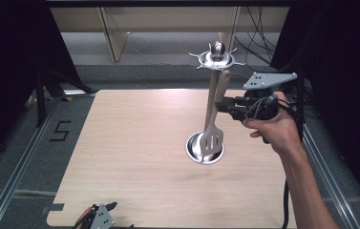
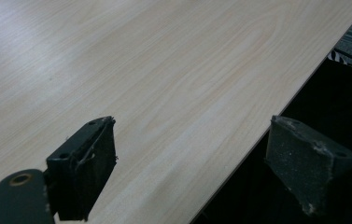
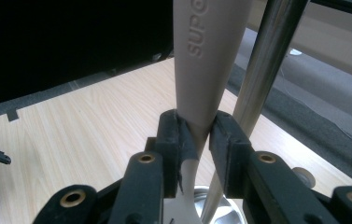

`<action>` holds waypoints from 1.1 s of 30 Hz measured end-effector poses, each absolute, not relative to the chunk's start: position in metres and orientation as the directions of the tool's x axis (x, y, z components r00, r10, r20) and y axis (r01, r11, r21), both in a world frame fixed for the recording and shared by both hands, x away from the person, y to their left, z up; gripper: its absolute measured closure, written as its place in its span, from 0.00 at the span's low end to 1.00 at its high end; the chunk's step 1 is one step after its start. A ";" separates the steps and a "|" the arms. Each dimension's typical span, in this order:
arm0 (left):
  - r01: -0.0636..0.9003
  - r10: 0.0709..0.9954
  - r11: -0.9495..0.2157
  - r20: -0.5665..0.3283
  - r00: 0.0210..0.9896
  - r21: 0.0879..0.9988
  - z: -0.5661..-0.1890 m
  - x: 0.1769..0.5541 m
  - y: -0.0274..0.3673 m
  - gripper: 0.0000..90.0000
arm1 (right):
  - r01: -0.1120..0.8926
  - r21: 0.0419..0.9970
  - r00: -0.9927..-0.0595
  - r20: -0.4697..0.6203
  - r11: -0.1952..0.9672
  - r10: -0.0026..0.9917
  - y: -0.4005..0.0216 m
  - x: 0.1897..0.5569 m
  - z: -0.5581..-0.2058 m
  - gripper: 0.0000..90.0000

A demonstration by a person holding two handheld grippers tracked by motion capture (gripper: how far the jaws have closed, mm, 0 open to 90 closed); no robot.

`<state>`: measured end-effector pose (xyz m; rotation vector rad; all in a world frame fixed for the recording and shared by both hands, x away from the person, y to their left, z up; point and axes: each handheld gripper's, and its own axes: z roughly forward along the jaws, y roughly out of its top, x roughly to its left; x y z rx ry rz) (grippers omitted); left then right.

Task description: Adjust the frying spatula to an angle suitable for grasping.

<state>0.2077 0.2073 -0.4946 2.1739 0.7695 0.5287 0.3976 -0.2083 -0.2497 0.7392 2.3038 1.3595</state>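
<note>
Right claw (image 3: 197, 140) clamped on beige slotted spatula's (image 1: 214, 114) handle — held upright beside steel rack pole (image 3: 257, 84), blade above round base (image 1: 193, 148). Left claw (image 2: 192, 163) apart — over desk (image 1: 134, 143) edge.

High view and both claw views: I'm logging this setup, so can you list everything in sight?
Table: one, pale wood, centre of the high view.
Utensil stand: one, shiny metal, round base on the table right of centre, upright pole, hooked ring on top.
Spatula: one, beige, slotted, hanging upright beside the pole, blade over the base.
Floor marking: one, black "5", left of the table.
Cables: several, black, far right on the floor.
Left claw: one, black, jaws apart at the table's near edge.
Right claw: one, black, clamped on the spatula handle.
Right hand: one, holding the right claw.
</note>
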 end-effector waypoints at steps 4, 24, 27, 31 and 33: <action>0.356 0.670 -0.531 0.124 0.732 0.769 -0.495 0.208 0.207 0.17 | 0.265 0.878 -0.793 -0.036 0.398 0.608 -0.207 0.399 -0.251 0.83; 0.355 0.669 -0.533 0.126 0.732 0.768 -0.495 0.207 0.207 0.17 | 0.263 0.885 -0.784 -0.035 0.383 0.619 -0.205 0.404 -0.254 0.82; 0.344 0.662 -0.543 0.139 0.736 0.766 -0.495 0.208 0.208 0.17 | 0.260 0.889 -0.773 -0.043 0.378 0.633 -0.205 0.402 -0.255 0.82; 0.336 0.665 -0.539 0.145 0.733 0.773 -0.496 0.208 0.207 0.17 | 0.257 0.884 -0.781 -0.048 0.390 0.623 -0.208 0.399 -0.254 0.81; 0.334 0.661 -0.544 0.148 0.735 0.770 -0.496 0.208 0.207 0.17 | 0.269 0.883 -0.779 -0.035 0.384 0.626 -0.209 0.397 -0.255 0.78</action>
